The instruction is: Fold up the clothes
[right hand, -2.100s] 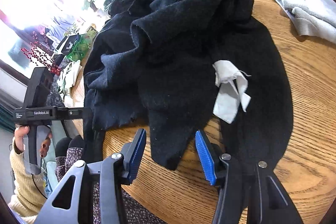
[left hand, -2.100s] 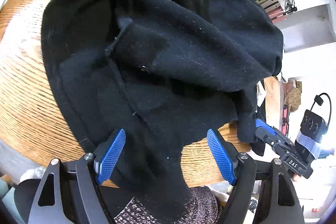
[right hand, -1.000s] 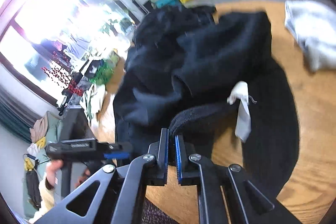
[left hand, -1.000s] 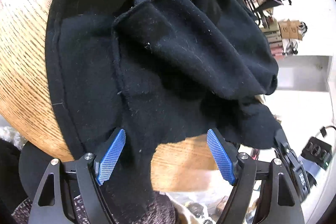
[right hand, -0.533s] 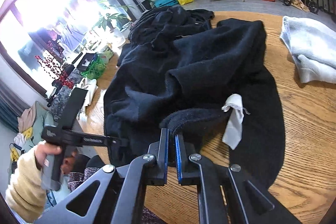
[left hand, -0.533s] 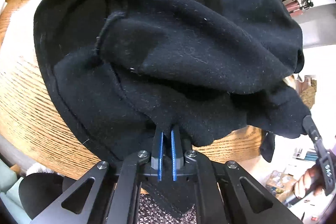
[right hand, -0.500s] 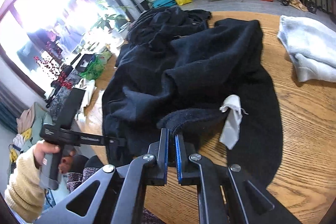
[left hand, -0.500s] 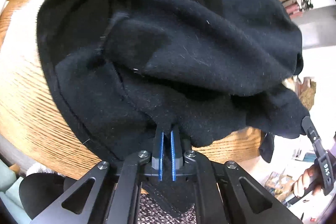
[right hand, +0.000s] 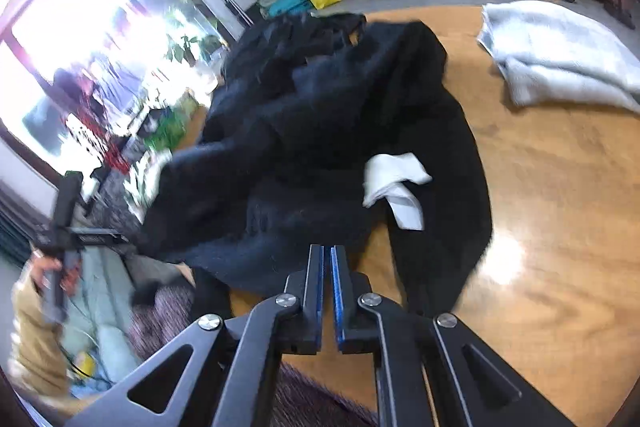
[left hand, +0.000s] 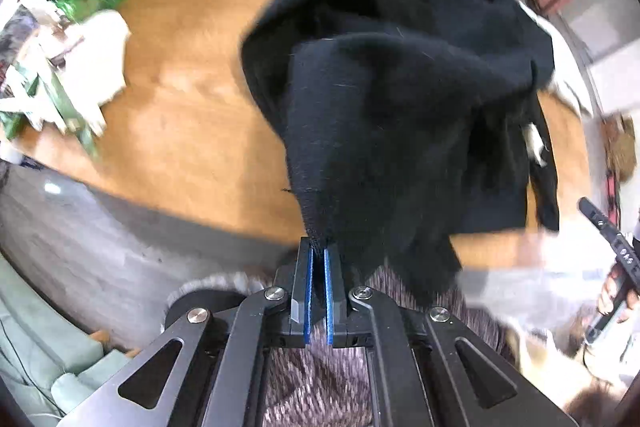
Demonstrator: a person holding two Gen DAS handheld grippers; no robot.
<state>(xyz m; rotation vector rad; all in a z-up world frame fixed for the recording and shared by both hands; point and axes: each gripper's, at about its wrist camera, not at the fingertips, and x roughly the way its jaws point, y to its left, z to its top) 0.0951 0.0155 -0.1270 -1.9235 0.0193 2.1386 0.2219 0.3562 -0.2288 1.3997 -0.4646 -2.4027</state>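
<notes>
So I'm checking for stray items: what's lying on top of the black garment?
A crumpled white cloth lies on the black garment. Whether anything sits under its bunched folds cannot be seen.

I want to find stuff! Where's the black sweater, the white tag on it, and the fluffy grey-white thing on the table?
black sweater [left hand: 380, 115], left wrist view, on its lifted front fold.
white tag [right hand: 394, 183], right wrist view, on its middle.
grey-white folded cloth [right hand: 560, 51], right wrist view, on its top layer.
</notes>
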